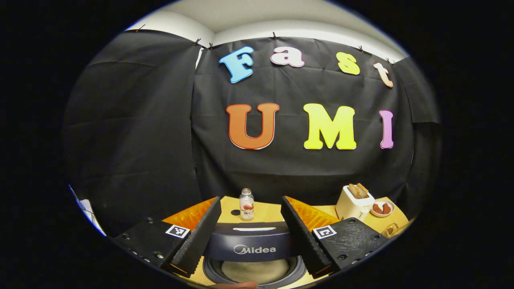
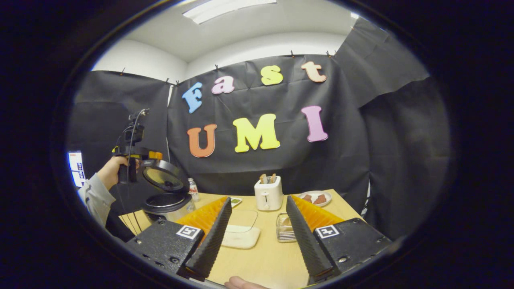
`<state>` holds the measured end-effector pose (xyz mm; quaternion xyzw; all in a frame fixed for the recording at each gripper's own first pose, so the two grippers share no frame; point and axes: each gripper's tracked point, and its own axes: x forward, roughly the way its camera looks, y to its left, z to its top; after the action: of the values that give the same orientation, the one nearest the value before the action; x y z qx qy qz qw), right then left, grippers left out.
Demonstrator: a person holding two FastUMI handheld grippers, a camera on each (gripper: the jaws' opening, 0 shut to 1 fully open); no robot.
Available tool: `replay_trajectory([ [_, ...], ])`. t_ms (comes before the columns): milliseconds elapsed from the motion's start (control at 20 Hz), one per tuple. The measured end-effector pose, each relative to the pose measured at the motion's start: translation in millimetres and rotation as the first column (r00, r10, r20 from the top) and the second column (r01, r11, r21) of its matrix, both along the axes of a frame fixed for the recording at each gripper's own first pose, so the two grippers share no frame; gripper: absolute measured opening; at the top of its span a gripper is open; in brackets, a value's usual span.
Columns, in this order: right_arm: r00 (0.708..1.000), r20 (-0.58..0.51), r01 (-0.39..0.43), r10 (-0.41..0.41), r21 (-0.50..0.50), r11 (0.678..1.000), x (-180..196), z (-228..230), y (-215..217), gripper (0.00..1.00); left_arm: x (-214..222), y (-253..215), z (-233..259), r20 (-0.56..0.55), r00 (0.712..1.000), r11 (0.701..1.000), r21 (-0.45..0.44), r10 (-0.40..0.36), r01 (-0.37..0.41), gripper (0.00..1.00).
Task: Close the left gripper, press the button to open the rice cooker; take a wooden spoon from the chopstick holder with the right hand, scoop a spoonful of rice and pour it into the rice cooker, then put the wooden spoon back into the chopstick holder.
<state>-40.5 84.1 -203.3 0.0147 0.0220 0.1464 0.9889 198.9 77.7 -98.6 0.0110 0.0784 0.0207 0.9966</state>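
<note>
The rice cooker point(image 2: 165, 205) stands at the table's left with its lid point(image 2: 162, 178) swung up. In the left gripper view its dark lid edge point(image 1: 251, 245) and the inner pot point(image 1: 257, 271) lie right below my left gripper point(image 1: 251, 210), which is open. A hand holds that left gripper point(image 2: 130, 154) just above the raised lid. My right gripper point(image 2: 258, 208) hangs open over the table's front, holding nothing. Beyond its fingers stand a clear box of white rice point(image 2: 241, 235) and the wire chopstick holder point(image 2: 284, 229) with a wooden piece in it.
A white toaster point(image 2: 268, 194) with bread slices stands at the back, a plate point(image 2: 315, 198) with brown pieces to its right. A small bottle point(image 1: 246, 204) stands behind the cooker. A small green-filled dish point(image 2: 235, 200) lies near the toaster. Black cloth walls the booth.
</note>
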Motion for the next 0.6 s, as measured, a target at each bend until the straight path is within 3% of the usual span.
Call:
replay_trajectory([
  [50,1.0,0.006,0.01,-0.01,-0.001,1.0,-2,1,-3,0.88,-8,-1,-8,-0.017,1.0,1.0,0.0,-0.006,0.006,1.0],
  [150,1.0,0.012,0.024,-0.024,-0.008,1.0,-11,3,-5,0.89,-21,-4,-26,-0.058,0.998,1.0,-0.006,-0.015,0.015,0.96],
  [600,0.994,0.104,-0.007,0.016,-0.087,0.996,-77,35,9,0.89,-59,-8,-94,-0.212,0.977,1.0,-0.024,0.007,-0.012,0.96],
])
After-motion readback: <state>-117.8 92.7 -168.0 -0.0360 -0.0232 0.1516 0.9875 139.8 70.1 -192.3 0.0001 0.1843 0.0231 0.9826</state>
